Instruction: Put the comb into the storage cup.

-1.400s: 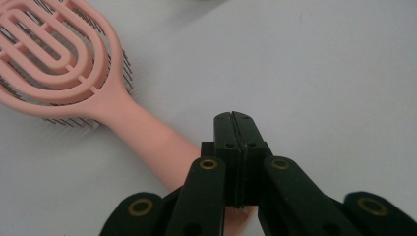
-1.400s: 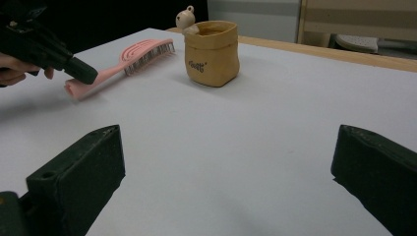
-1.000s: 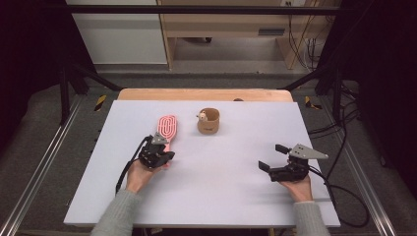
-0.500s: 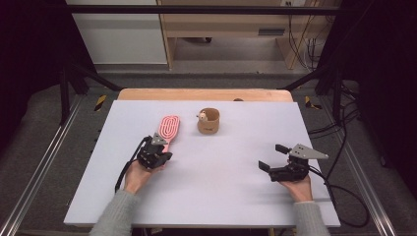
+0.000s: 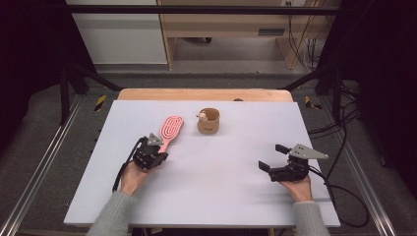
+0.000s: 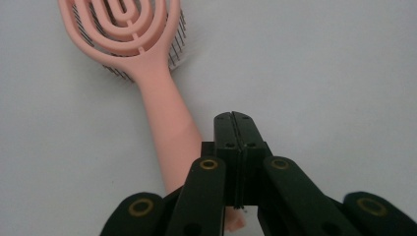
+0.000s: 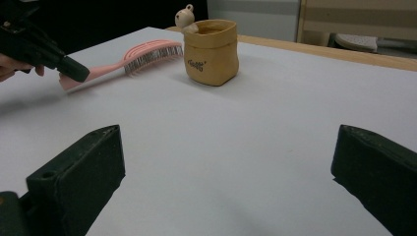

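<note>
Pink hairbrush [image 5: 169, 131], lying flat on the white table [image 5: 221, 196] left of centre, its oval head pointing away from the person and its handle running back toward the left gripper [image 5: 151, 156]. In the left gripper view the brush [image 6: 147, 64] lies with its looped back up and its bristles toward the table; the handle passes beneath the left gripper [image 6: 233, 118], whose two black jaws are pressed together with nothing between them, just beside and above the handle's end. From the right gripper view the brush [image 7: 133, 59] appears side-on, the closed tip of the left gripper [image 7: 74, 71] meeting the handle's end; whether it touches cannot be told. A small tan pot [image 5: 209, 121] bearing a little animal figure on its rim stands upright near the brush head, to its right and apart from it. The right gripper [image 5: 271, 158] rests low over the table's right side, well apart from brush and pot, its jaws spread wide and holding nothing.
</note>
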The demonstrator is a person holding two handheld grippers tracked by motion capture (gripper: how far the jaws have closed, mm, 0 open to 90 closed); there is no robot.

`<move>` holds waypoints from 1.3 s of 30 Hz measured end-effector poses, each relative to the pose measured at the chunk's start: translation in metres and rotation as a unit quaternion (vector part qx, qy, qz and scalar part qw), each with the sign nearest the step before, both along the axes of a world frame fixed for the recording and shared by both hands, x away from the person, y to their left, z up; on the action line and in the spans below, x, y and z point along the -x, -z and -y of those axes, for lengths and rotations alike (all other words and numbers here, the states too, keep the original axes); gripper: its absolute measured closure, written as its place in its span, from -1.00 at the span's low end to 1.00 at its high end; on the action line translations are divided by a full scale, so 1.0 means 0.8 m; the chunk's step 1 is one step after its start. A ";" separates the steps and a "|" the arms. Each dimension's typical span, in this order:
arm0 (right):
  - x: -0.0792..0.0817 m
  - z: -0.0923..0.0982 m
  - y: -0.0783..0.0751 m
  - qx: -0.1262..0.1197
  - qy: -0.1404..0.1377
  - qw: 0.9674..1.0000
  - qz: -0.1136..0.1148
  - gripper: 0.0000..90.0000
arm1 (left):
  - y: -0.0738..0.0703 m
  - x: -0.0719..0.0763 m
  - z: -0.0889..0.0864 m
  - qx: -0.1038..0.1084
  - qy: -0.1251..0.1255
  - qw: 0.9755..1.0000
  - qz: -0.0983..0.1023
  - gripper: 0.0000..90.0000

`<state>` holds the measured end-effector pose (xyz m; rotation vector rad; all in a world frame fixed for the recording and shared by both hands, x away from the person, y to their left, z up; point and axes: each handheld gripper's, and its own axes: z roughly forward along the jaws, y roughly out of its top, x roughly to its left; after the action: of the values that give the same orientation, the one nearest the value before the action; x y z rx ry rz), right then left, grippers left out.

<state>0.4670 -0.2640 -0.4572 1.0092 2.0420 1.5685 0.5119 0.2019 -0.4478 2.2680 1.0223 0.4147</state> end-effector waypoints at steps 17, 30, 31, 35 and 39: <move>0.000 0.000 0.000 0.001 -0.001 1.000 0.001 -0.99 | 0.000 0.000 -0.014 -0.006 -0.022 1.000 0.004 1.00; 0.000 0.000 0.000 0.001 -0.001 1.000 0.001 -0.99 | 0.000 -0.002 -0.025 -0.005 -0.034 0.999 0.002 1.00; 0.000 0.000 0.000 0.001 0.000 1.000 0.000 -0.99 | 0.001 -0.003 -0.026 -0.003 -0.035 0.999 0.001 1.00; 0.000 0.000 0.000 0.000 0.000 1.000 0.000 -0.99 | 0.000 -0.003 -0.028 0.002 -0.033 0.999 0.001 1.00; 0.000 0.000 0.000 0.000 -0.001 1.000 0.000 -0.99 | -0.003 0.000 -0.029 0.011 -0.031 0.999 0.005 1.00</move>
<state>0.4671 -0.2640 -0.4574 1.0066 2.0435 1.5688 0.5116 0.2255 -0.4453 2.2168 1.0902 0.4376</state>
